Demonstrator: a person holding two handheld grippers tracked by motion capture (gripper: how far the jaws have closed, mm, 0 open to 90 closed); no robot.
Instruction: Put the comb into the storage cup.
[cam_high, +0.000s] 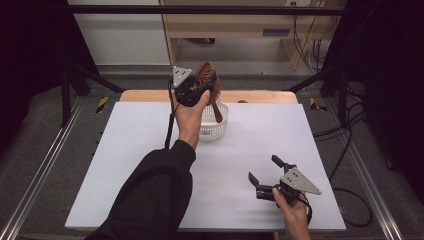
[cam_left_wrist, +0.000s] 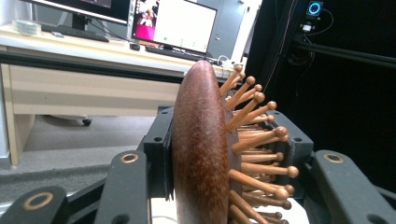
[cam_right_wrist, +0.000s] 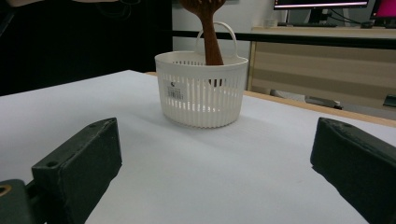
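Observation:
A brown wooden hairbrush with round-tipped wooden pins is held head-up above a small white slatted basket at the far middle of the table. My left gripper is shut on the brush head. The brush handle points down and its end is inside the basket. My right gripper rests near the front right of the white table, open, nothing between its jaws. It faces the basket from some way off.
A wooden desk with monitors stands beyond the table's far edge. Metal rails and cables run along the floor at both sides.

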